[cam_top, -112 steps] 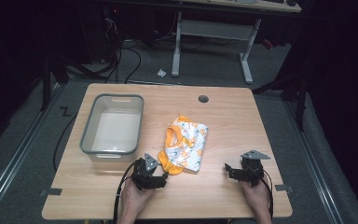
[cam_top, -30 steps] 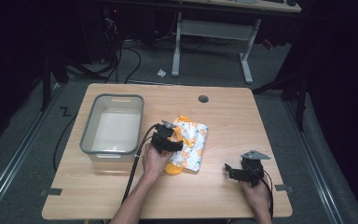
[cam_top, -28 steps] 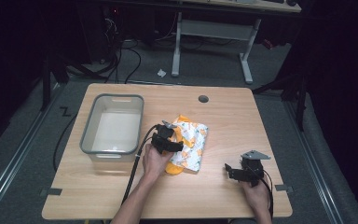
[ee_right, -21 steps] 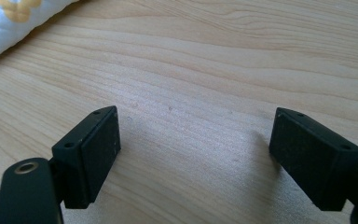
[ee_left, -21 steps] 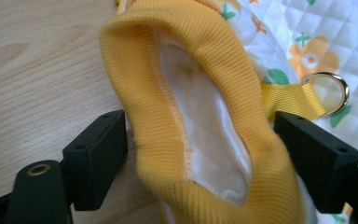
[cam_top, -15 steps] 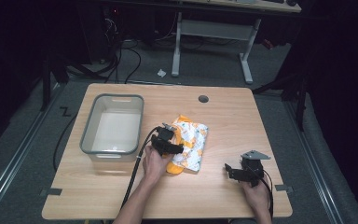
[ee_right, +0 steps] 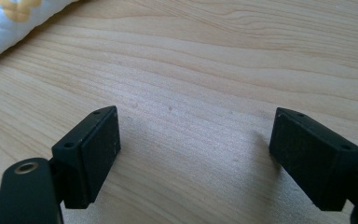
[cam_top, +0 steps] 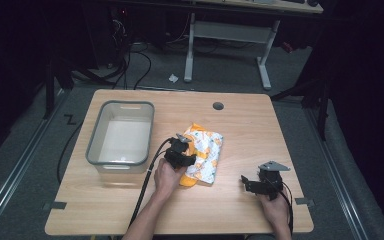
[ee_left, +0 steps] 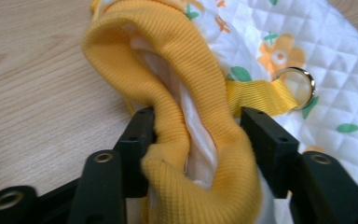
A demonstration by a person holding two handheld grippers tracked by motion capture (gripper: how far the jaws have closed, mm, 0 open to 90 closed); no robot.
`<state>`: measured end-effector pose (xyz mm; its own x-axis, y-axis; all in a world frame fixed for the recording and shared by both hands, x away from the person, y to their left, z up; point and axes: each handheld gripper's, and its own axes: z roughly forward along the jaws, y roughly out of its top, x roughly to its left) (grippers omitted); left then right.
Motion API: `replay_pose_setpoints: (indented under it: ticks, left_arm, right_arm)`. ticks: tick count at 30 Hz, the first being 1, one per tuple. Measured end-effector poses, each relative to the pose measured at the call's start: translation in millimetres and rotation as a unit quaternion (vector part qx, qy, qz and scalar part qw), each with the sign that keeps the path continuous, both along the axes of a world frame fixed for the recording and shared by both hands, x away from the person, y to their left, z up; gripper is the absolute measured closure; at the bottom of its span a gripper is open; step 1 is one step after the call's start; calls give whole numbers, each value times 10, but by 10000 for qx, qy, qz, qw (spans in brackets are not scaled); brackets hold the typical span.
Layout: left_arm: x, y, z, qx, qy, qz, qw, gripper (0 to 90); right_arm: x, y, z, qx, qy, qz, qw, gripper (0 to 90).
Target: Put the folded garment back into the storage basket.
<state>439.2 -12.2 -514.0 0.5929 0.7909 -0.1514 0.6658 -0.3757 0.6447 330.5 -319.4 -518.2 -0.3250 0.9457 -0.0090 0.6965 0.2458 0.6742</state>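
One quilted bib [cam_top: 204, 154] lies on the table [cam_top: 260, 125], white with orange flowers and green leaves, trimmed with a yellow knit collar [ee_left: 182, 93]. One grey bin [cam_top: 121, 133] stands just left of it, and there are two grippers, one in each hand. A single metal ring [ee_left: 297, 86] hangs on a yellow strap [ee_left: 254, 95] at the bib's edge.

The bib sits near the table's middle, right of the bin and well left of the right gripper [cam_top: 252, 184]. Its long axis runs from near-left to far-right, slightly tilted; the collar end points toward the near side, where the person sits, and the square quilted end points far.

The left gripper [cam_top: 182, 154] rests at the bib's near-left edge. Seen from the left gripper view [ee_left: 198, 135], its jaws have just been closing and now press on the bunched collar from both sides, a thick fold of yellow knit and white lining standing between them. The strap and ring lie just beyond the right jaw.

The right gripper [ee_right: 193, 149] hovers low over bare wood near the table's right corner, jaws spread wide with nothing between them; a corner of the bib shows far left of it.
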Motion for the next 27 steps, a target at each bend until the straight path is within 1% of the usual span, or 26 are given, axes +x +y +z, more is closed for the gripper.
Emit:
replay_pose_setpoints:
  ticks: [4, 5, 8, 11, 13, 17, 22, 25, 27]
  left_arm:
    - [7, 7, 0, -74, -7, -107, 9999, 563]
    - [3, 7, 0, -122, 61, -118, 9998, 583]
    - [5, 12, 4, -176, 113, -170, 9996, 640]
    - [-12, 1, 13, -156, 119, -233, 9995, 666]
    - [-31, -13, 17, -140, 88, -283, 9995, 678]
    - [-51, -23, 11, -214, 35, -265, 9994, 697]
    - [-44, 20, 38, -500, 92, -208, 9985, 713]
    - [-62, 36, 98, -641, 15, -208, 9977, 716]
    - [-83, 43, 145, -680, -53, -230, 9974, 717]
  right_arm:
    - [0, 0, 0, 1, 0, 0, 10000, 163]
    - [0, 0, 0, 1, 0, 1, 10000, 163]
    - [0, 0, 0, 1, 1, 0, 10000, 163]
    - [0, 0, 0, 1, 0, -1, 10000, 163]
    - [0, 0, 0, 1, -1, 1, 10000, 163]
    - [0, 0, 0, 0, 1, -1, 10000, 163]
    - [0, 0, 0, 1, 2, 0, 10000, 163]
    - [0, 0, 0, 1, 1, 4, 10000, 163]
    - [-1, 0, 0, 0, 2, 6, 10000, 163]
